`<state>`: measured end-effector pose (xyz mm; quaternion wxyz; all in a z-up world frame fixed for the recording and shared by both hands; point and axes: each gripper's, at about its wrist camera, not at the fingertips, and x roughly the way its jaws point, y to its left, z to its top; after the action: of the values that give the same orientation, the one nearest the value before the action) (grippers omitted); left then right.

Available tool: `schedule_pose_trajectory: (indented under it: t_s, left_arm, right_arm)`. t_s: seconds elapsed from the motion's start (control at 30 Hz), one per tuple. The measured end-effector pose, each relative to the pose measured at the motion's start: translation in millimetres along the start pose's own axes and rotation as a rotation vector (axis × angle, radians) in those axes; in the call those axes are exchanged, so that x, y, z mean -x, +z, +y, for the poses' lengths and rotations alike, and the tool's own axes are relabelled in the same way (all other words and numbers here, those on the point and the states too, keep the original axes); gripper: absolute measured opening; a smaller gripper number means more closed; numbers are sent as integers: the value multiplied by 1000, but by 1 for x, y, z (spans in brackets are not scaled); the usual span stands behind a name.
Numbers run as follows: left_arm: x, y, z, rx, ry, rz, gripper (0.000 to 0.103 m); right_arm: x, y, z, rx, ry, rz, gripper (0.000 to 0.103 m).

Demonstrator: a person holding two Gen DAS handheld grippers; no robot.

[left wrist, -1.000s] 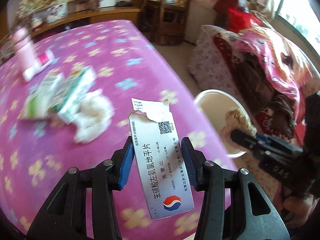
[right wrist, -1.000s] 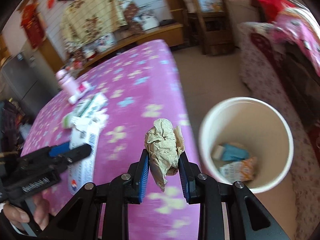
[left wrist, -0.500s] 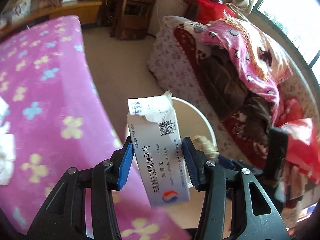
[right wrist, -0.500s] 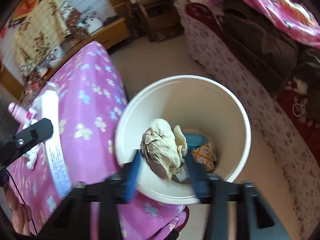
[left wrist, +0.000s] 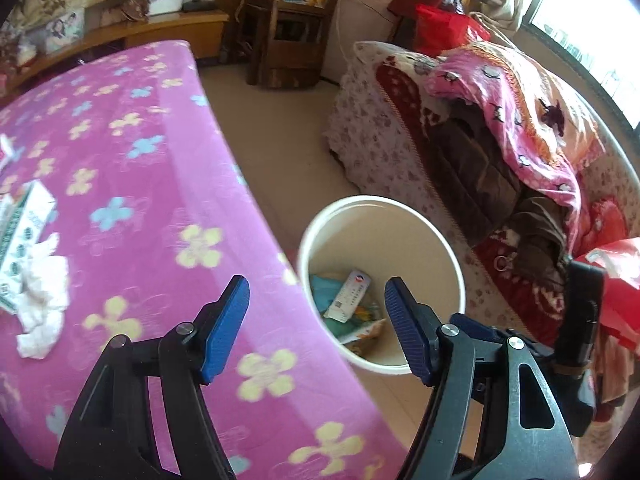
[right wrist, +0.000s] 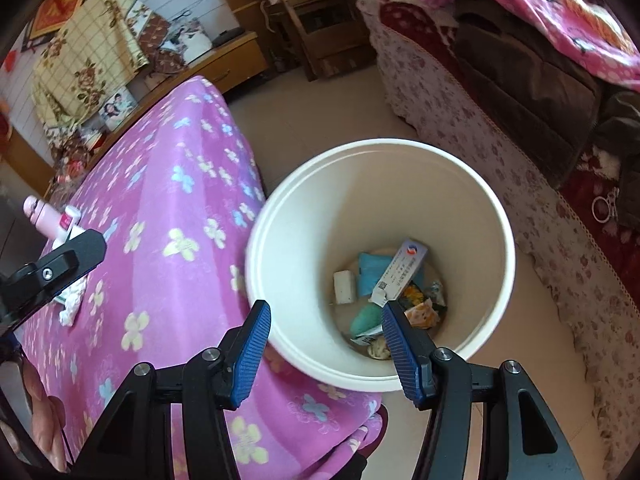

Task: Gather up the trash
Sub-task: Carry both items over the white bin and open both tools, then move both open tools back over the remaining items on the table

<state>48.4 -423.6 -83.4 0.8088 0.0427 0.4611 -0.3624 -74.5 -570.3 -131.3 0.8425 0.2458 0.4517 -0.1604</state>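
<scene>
A white bin (left wrist: 452, 264) (right wrist: 502, 256) stands on the floor beside the table's edge. Inside it lies the white medicine box (left wrist: 349, 295) (right wrist: 402, 272) among other scraps, with the crumpled beige paper (right wrist: 379, 349) at the bottom. My left gripper (left wrist: 316, 294) hangs over the table edge and bin rim, its jaws opening with nothing between them. My right gripper (right wrist: 325, 320) stands open above the bin, empty. On the pink flowered cloth (left wrist: 132, 184) (right wrist: 168, 216) lie a crumpled white tissue (left wrist: 40, 300) and a green and white box (left wrist: 20, 232).
A pink bottle (right wrist: 40, 216) stands at the table's far side. A sofa (left wrist: 500, 152) piled with blankets and clothes runs close behind the bin. A wooden shelf (left wrist: 292, 20) and a low cabinet line the far wall. A hand (right wrist: 44, 420) shows at lower left.
Both grippers swung from the table to the bin and opened. The medicine box left my left gripper and the beige paper left my right; both now lie in the bin.
</scene>
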Motion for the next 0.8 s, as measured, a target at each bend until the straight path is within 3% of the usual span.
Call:
schedule_pose_trajectory:
  t_s: [0.8]
  left_arm:
    - [71,-32,88,59,198,-99,69]
  right_arm:
    - [20,-18,123,194,46,-59,56]
